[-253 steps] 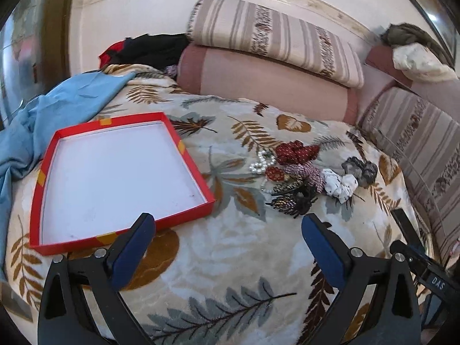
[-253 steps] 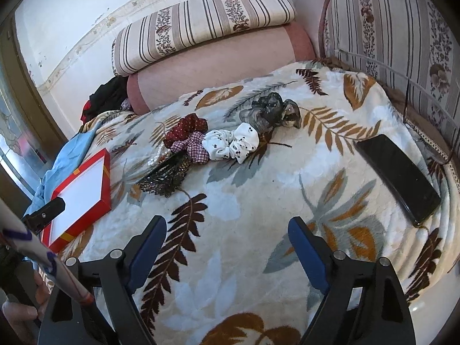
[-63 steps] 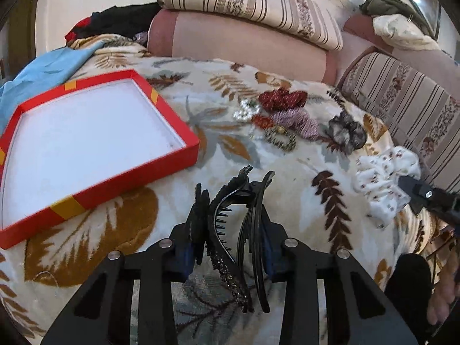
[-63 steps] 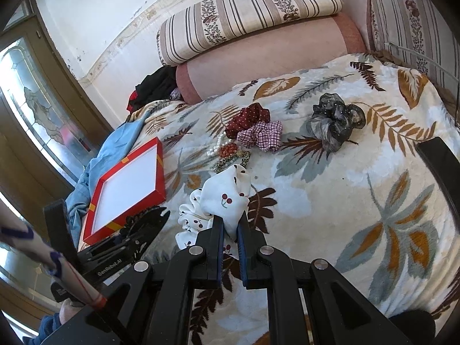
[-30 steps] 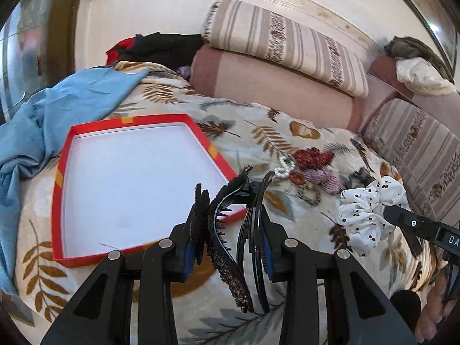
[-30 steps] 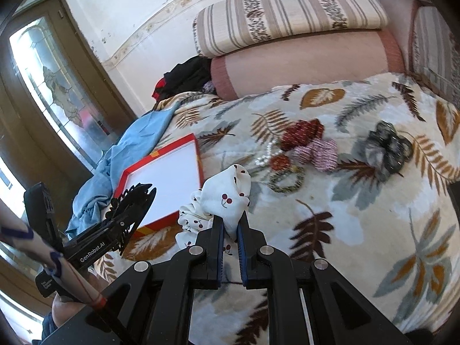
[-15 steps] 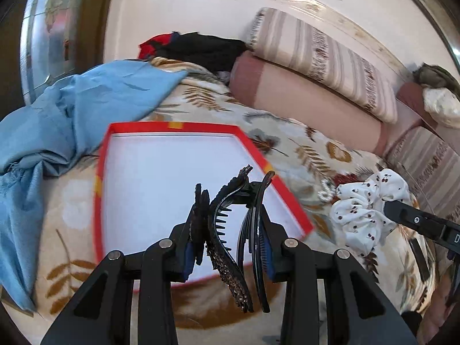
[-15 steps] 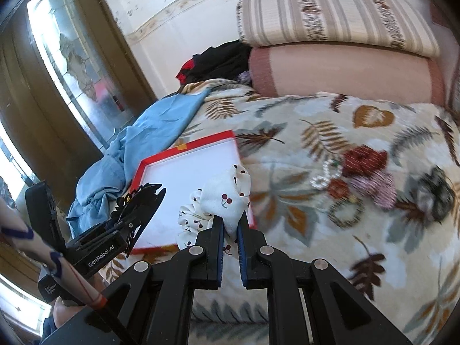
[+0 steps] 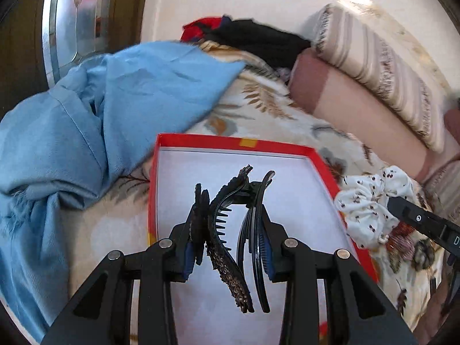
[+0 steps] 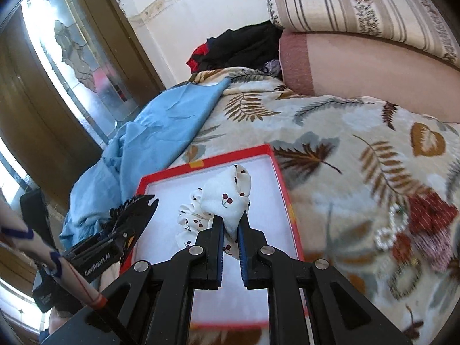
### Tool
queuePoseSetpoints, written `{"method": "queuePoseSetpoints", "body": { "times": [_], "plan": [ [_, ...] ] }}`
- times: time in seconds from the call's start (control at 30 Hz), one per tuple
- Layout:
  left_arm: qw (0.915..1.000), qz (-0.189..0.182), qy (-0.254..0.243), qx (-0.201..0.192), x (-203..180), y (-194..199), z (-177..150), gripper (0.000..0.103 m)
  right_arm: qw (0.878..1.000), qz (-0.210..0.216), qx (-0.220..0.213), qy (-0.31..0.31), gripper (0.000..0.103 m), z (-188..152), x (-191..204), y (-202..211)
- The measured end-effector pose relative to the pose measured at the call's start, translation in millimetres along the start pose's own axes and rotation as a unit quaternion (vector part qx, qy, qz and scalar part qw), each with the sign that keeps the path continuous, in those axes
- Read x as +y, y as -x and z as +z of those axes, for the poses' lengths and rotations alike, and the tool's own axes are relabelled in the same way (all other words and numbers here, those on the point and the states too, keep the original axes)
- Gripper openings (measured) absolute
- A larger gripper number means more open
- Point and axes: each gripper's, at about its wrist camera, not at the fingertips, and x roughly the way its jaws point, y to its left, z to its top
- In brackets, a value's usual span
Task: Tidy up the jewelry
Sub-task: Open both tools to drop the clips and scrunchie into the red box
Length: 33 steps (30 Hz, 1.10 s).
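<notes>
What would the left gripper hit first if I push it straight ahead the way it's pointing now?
Probably the white floor of the red tray. The left gripper, shut on the black hair clips, points down into it with nothing visible between. Depth is unclear; the clips' tips lead, so they'd touch first.

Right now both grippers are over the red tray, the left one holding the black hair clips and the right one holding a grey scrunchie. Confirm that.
Not quite. The right gripper is shut on a white scrunchie printed with cherries, not a grey one; the right wrist view shows it. The rest stands: both are over the red tray, and the left gripper holds the black hair clips.
</notes>
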Motion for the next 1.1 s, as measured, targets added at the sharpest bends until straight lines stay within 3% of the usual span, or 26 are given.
{"method": "queuePoseSetpoints", "body": {
  "times": [0.37, 0.73, 0.8, 0.87, 1.1],
  "plan": [
    [0.9987, 0.039, 0.015, 0.030, 9, -51, 23, 0.035, 0.996, 0.030, 0.043, -0.072, 0.012, 38, -17, -96],
    [0.9980, 0.039, 0.025, 0.043, 13, -65, 24, 0.036, 0.996, 0.016, 0.058, -0.066, 0.012, 41, -19, -129],
    [0.9982, 0.038, 0.026, 0.039, 13, -63, 24, 0.044, 0.996, 0.011, 0.062, -0.062, 0.018, 40, -20, -131],
    [0.9985, 0.038, 0.026, 0.030, 13, -59, 24, 0.052, 0.996, 0.011, 0.062, -0.061, 0.036, 41, -21, -131],
    [0.9993, 0.029, 0.019, 0.011, 5, -34, 23, 0.052, 0.997, 0.011, 0.051, -0.056, 0.039, 38, -23, -104]
  ]
}}
